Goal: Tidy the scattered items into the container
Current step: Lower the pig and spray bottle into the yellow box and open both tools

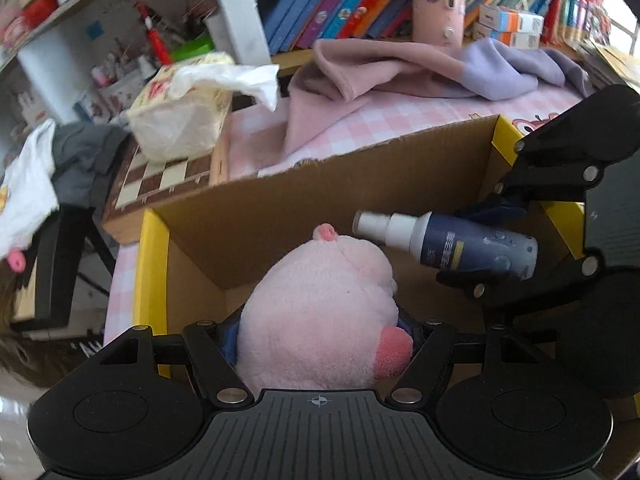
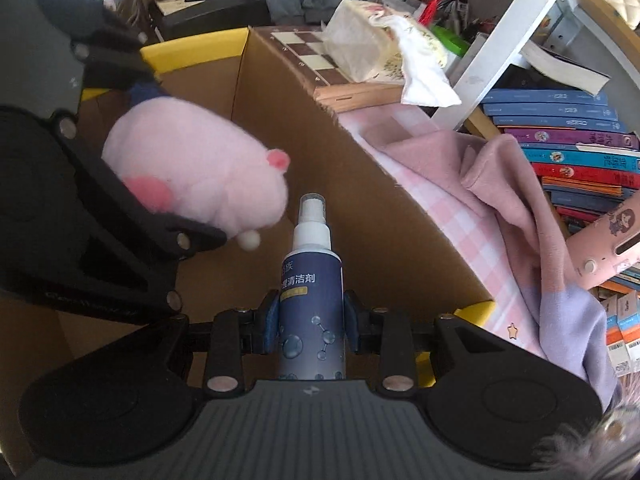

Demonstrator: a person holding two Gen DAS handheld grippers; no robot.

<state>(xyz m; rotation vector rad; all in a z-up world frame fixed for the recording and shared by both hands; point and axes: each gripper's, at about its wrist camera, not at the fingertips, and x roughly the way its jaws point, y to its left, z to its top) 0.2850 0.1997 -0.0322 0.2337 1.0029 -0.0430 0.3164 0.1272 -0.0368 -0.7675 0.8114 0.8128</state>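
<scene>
My left gripper (image 1: 320,336) is shut on a pink plush toy (image 1: 320,316) and holds it over the open cardboard box (image 1: 280,208) with yellow rims. My right gripper (image 2: 312,320) is shut on a dark blue spray bottle (image 2: 312,304) with a white nozzle, also over the box (image 2: 360,200). In the left wrist view the bottle (image 1: 460,240) and the right gripper (image 1: 496,240) come in from the right. In the right wrist view the plush (image 2: 200,176) and the left gripper (image 2: 158,152) show at the left. The box floor is mostly hidden.
The box sits on a pink checked cloth (image 1: 360,128). A pink and lilac blanket (image 1: 400,68) lies behind it. A tissue pack (image 1: 180,120) rests on a chessboard case (image 1: 160,184) at the left. Books (image 1: 340,4) and a pink device (image 1: 436,4) fill the shelf behind.
</scene>
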